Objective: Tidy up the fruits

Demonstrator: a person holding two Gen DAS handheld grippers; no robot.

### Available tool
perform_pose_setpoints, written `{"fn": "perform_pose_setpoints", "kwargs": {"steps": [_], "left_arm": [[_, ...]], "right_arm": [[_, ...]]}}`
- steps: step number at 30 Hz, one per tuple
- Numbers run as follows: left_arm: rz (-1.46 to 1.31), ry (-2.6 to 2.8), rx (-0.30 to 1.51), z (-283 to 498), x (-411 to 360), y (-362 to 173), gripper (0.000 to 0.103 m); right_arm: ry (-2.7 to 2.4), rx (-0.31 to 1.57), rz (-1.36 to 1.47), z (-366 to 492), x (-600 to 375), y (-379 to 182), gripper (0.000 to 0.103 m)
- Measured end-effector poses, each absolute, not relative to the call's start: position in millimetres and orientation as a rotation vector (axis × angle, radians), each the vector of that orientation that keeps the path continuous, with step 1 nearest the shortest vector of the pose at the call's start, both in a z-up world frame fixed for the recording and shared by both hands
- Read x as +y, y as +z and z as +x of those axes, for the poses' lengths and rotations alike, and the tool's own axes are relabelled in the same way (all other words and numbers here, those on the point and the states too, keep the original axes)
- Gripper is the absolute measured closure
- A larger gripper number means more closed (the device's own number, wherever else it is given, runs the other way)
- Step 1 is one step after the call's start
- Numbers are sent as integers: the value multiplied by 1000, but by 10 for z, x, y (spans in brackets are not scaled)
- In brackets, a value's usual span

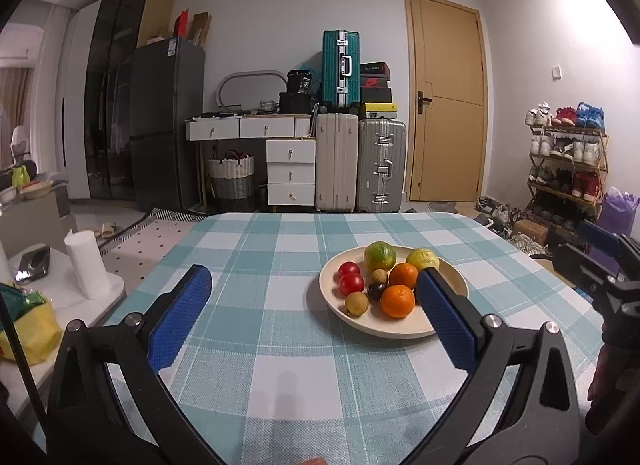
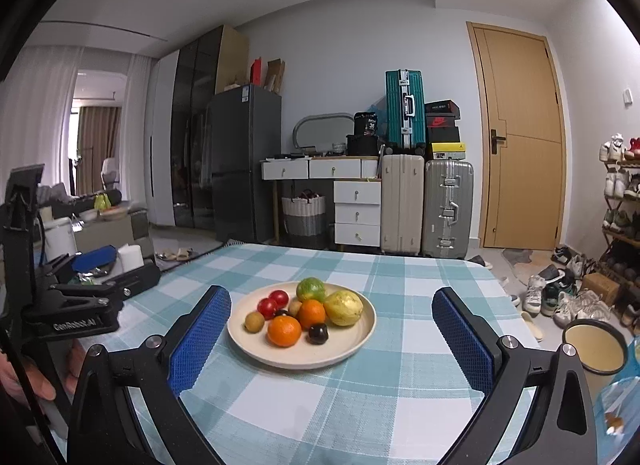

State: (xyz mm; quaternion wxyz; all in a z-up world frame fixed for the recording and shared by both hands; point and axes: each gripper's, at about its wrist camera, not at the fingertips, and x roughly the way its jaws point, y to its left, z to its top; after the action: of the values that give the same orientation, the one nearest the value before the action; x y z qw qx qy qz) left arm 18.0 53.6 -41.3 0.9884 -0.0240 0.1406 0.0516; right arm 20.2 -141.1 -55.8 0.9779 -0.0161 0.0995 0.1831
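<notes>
Both hand-held grippers hover above the bench, in front of the plate (image 2: 360, 341), with their blue pads spread wide and nothing between them. The left hand-held gripper (image 1: 314, 307) is a little to the left of the plate; its right pad covers part of the plate's near rim in its own view. The right hand-held gripper (image 2: 332, 325) faces the plate almost straight. Probably they are held open like this so that one can come down on a single fruit.

All the fruits lie together on the plate: two oranges (image 2: 284, 331), two red tomatoes (image 2: 273, 302), a green citrus (image 2: 311, 290), a yellow-green guava-like fruit (image 2: 343, 308), a dark plum (image 2: 318, 333) and small brown round fruits (image 2: 254, 321). They touch each other, so picking one may push its neighbours.

The bench (image 2: 360, 405) carries a teal and white checked cloth. To the right of the plate stands a dark mug (image 2: 595, 347). Behind the plate, across the room, are suitcases (image 2: 404, 205), white drawers and a wooden door (image 2: 520, 137).
</notes>
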Motion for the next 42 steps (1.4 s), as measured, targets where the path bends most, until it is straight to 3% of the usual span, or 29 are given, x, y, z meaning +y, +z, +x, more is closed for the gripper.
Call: {"fn": "perform_pose_setpoints", "kwargs": {"steps": [17, 42], "left_arm": [[-39, 109, 323, 313, 588, -654, 1], [-25, 118, 312, 372, 552, -638, 1]], "right_arm": [[363, 300, -65, 406, -1332, -766, 0], [360, 299, -48, 437, -1331, -789, 0]]}}
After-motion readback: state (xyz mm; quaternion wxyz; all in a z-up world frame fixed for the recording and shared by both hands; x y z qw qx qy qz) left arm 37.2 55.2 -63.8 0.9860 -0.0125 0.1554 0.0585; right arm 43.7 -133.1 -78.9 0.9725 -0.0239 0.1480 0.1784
